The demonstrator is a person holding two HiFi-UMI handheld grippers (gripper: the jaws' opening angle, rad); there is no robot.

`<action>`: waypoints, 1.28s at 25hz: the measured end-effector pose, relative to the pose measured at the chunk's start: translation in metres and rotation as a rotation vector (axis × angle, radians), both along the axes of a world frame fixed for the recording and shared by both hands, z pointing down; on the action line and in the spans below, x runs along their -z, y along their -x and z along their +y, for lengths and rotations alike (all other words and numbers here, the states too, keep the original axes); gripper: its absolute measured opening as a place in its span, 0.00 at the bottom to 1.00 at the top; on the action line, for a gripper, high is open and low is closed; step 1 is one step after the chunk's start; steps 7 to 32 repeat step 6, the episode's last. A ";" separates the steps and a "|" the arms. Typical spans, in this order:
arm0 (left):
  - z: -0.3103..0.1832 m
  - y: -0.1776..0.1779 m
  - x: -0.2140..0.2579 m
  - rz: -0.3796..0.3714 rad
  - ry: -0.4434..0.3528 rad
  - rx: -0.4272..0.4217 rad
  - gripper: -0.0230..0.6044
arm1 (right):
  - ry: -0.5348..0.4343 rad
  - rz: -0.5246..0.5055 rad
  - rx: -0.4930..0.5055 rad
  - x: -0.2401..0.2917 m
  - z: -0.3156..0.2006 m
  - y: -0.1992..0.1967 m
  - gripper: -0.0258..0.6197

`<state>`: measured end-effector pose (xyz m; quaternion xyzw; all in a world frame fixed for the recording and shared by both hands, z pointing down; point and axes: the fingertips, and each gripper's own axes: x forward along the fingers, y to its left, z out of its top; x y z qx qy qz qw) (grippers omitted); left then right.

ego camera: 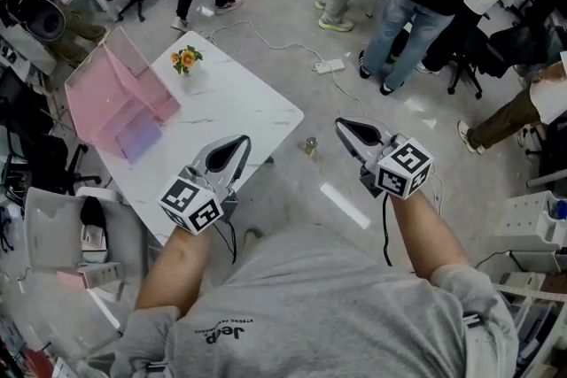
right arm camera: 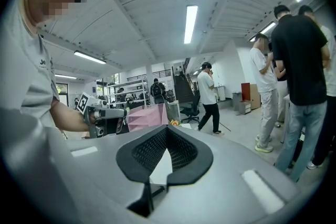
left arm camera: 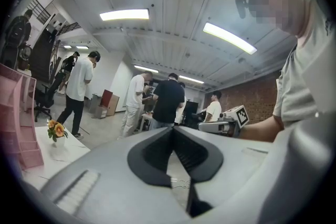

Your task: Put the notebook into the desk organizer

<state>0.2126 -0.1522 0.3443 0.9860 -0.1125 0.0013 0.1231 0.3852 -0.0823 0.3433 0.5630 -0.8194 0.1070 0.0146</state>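
A pink translucent desk organizer stands at the left edge of the white marble table. A lavender notebook shows inside its lower compartment. My left gripper hovers over the table's near corner, shut and empty. Off the table's right side, over the floor, my right gripper is held shut with nothing in it. The left gripper view has the organizer at far left and the right gripper beyond the closed jaws. In the right gripper view the organizer sits behind the left gripper.
A small vase of orange flowers stands at the table's far corner. On the floor lie a power strip with cable and a small can. Several people stand at the back right. A grey cart is at my left.
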 end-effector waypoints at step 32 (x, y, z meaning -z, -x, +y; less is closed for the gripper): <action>0.000 -0.001 -0.003 0.000 0.001 -0.009 0.13 | 0.001 0.005 -0.008 0.000 -0.002 -0.002 0.04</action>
